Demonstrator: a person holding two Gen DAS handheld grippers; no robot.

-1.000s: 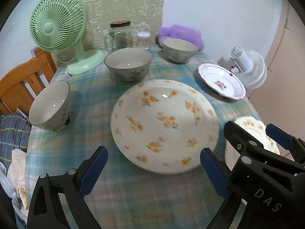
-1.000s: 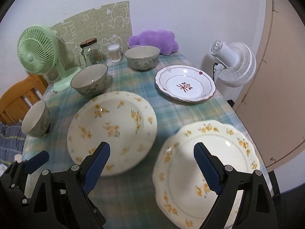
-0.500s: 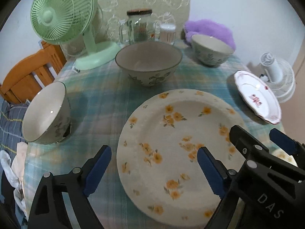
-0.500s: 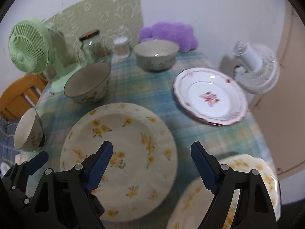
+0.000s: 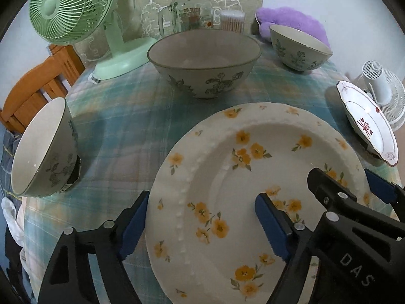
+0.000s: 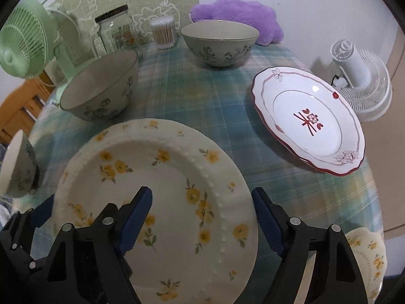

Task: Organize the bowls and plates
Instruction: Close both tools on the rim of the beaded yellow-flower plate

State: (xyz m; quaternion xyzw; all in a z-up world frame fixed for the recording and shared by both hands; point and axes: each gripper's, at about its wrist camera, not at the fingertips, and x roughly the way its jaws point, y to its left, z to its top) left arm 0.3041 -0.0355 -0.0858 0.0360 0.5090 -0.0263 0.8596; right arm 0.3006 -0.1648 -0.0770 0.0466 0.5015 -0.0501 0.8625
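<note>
I have both tongs spread apart over the big yellow-flowered plate [image 5: 255, 197]: my left gripper [image 5: 202, 223] straddles its left rim, my right gripper [image 6: 202, 220] its right rim, neither clamped. I count three plates: this one, a second yellow-flowered plate [image 6: 367, 261] near right, and a red-trimmed plate [image 6: 308, 121] further right. Three floral bowls: one tipped bowl [image 5: 43, 149] at left, a middle bowl [image 5: 205, 60], a far bowl [image 5: 298, 48]. All sit on a checked tablecloth [image 6: 202, 96]; beyond are a green fan [image 5: 73, 7] and a white wall [image 6: 316, 5].
</note>
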